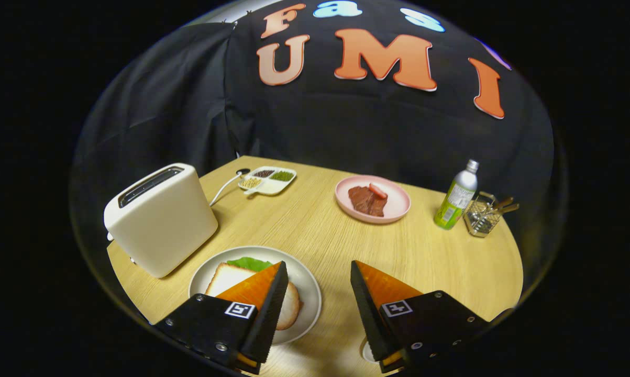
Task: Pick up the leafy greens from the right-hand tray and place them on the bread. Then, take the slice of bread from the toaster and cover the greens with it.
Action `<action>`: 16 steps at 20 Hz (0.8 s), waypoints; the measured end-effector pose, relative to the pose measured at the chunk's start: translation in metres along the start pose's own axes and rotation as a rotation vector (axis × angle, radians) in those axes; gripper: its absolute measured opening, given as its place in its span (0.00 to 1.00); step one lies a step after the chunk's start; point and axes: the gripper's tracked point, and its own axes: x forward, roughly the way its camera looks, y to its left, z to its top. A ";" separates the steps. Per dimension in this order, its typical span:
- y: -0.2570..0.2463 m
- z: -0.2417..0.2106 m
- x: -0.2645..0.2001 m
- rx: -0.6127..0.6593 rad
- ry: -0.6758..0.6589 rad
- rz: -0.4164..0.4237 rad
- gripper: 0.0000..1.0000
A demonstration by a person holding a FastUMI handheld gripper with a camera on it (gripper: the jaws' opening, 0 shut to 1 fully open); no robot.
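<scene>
Our gripper [319,272] has its fingers spread wide, holding nothing. Under the left finger we see one white plate [307,285]: one bread slice [231,276] with one green leaf [249,263] poking out behind it. One toaster [160,217] sits just beside it. Beyond: one pink plate [396,209], one bottle [456,196], one divided dish [268,180].

Gripper [319,269] jaws apart, empty, above plate [309,293] with bread [225,277] over greens [249,263]
</scene>
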 end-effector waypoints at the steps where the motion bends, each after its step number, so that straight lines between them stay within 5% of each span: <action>1: -0.008 0.015 -0.008 -0.010 -0.058 -0.028 0.77; 7: -0.046 0.093 -0.080 -0.043 -0.346 -0.154 0.84; 16: -0.060 0.149 -0.171 -0.023 -0.524 -0.228 0.94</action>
